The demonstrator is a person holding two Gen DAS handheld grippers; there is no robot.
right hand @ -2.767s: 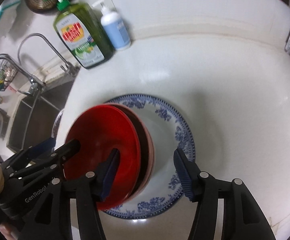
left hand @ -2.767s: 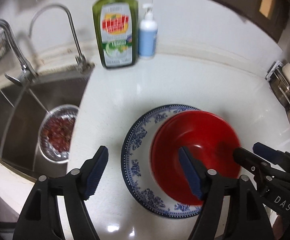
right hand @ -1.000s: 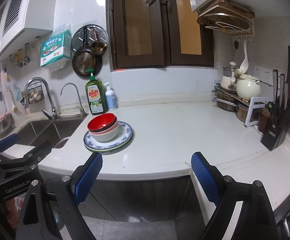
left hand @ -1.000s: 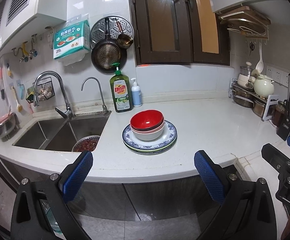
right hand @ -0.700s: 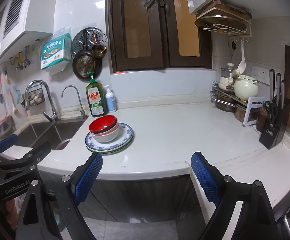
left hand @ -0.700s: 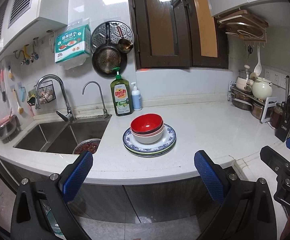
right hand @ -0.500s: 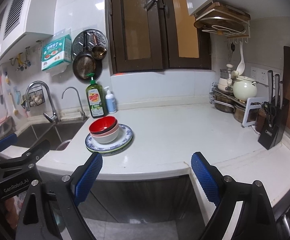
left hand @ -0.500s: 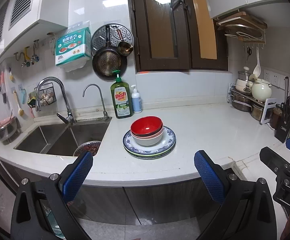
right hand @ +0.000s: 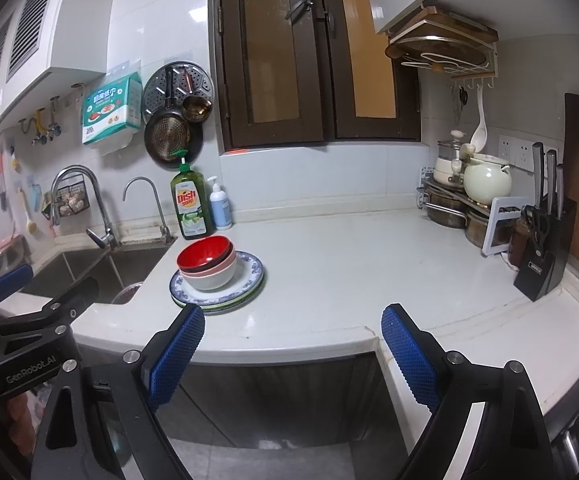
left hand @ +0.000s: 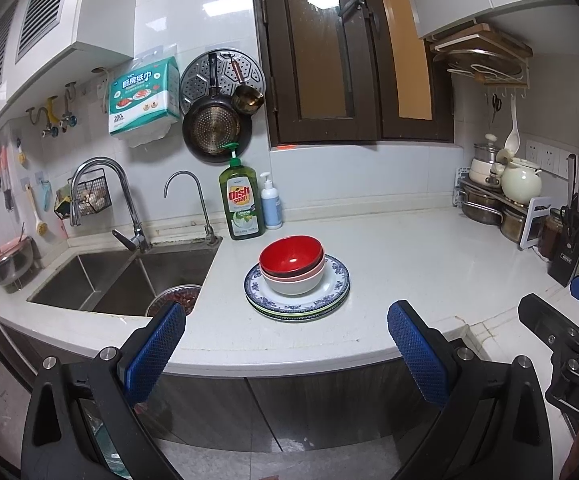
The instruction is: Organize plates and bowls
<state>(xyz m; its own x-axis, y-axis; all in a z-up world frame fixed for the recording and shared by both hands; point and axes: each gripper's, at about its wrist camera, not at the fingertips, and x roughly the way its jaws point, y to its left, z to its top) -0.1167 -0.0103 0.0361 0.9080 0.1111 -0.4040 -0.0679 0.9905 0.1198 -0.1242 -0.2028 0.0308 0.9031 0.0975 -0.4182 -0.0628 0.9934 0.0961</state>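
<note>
A red bowl (left hand: 291, 257) (right hand: 205, 253) sits nested on top of a pink bowl and a white bowl (left hand: 294, 283). The bowls stand on a stack of blue-patterned plates (left hand: 335, 280) (right hand: 249, 274) on the white counter (left hand: 409, 264), right of the sink. My left gripper (left hand: 285, 344) is open and held back from the counter's front edge, with nothing between its fingers. My right gripper (right hand: 289, 346) is likewise open and empty, off the counter edge, right of the stack. Each gripper shows at the other view's side.
A double sink (left hand: 121, 276) with two taps lies left of the stack, a strainer of red bits (left hand: 177, 296) in it. A green dish soap bottle (left hand: 241, 204) and a pump bottle (left hand: 271, 204) stand behind. Pots, a teapot (left hand: 521, 182) and a knife block (right hand: 545, 252) fill the right corner.
Earlier both grippers were close over the red bowl on the plate. They have since drawn far back from the counter, leaving the bowl on the stack; over the last second little has moved.
</note>
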